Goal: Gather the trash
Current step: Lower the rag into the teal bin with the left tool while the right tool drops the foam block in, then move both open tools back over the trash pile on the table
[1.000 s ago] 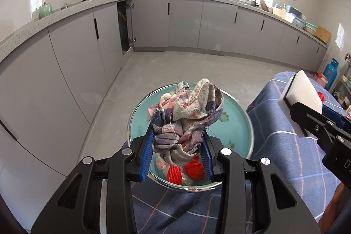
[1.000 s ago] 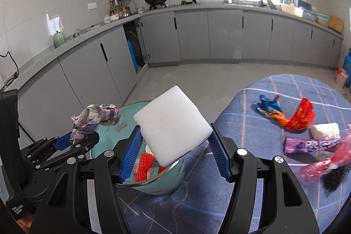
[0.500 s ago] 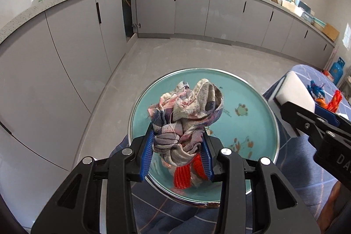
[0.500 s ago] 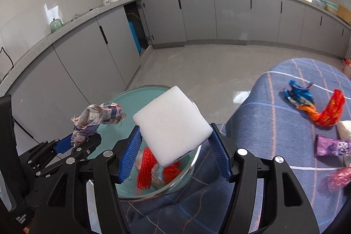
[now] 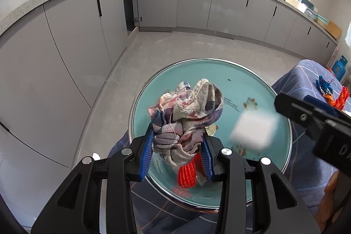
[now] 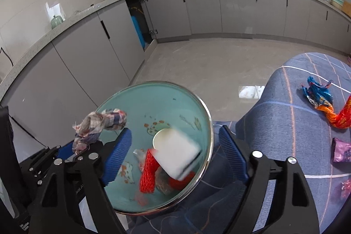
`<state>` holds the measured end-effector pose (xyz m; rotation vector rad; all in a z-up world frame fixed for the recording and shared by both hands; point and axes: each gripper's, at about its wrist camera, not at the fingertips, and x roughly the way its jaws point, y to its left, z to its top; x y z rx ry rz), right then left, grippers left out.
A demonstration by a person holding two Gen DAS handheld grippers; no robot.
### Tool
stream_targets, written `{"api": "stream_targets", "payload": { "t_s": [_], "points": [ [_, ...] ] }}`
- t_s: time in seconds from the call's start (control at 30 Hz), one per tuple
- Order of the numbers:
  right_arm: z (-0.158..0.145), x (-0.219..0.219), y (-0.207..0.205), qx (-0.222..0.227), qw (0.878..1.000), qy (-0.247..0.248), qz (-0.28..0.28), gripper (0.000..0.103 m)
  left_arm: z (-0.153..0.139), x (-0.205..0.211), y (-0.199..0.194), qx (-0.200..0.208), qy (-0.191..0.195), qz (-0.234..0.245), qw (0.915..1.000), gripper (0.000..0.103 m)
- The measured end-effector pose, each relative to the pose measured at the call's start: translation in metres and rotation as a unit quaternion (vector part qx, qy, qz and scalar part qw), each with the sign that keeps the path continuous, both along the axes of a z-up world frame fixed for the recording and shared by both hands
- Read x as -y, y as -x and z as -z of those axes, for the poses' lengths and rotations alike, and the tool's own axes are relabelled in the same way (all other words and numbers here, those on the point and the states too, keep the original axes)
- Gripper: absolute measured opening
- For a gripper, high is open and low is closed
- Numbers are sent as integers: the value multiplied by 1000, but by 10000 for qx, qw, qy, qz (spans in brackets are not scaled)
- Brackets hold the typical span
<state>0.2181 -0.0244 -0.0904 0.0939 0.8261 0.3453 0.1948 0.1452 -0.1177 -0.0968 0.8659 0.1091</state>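
A teal basin (image 5: 241,78) with a metal rim stands at the edge of the blue checked cloth; it also shows in the right wrist view (image 6: 153,98). My left gripper (image 5: 177,154) is shut on a crumpled plaid rag (image 5: 188,115) and holds it above the basin. My right gripper (image 6: 175,150) is open over the basin. A white foam block (image 6: 177,155), blurred, is falling into the basin between its fingers; it also shows blurred in the left wrist view (image 5: 254,131). Red net (image 6: 148,172) and a wrapper lie in the basin.
On the blue checked cloth (image 6: 285,124) to the right lie a blue and orange wrapper (image 6: 318,98), a red wrapper (image 6: 342,115) and a purple packet (image 6: 341,150). Grey kitchen cabinets (image 5: 76,32) and bare floor lie beyond the basin.
My right gripper has opened and let go of the white foam block, which is dropping into the basin. Both grippers have moved further over the basin. The left still holds the rag.
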Motion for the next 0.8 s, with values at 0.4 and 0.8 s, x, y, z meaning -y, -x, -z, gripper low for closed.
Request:
{"api": "stream_targets", "payload": {
  "t_s": [0.4, 0.8],
  "points": [
    [-30, 40, 43, 628, 9959, -5, 645, 82, -11, 15, 9, 167, -297, 81, 9994, 74],
    [-41, 91, 83, 931, 9891, 108, 1137, 88, -45, 50, 37, 679, -671, 63, 9954, 97]
  ]
}}
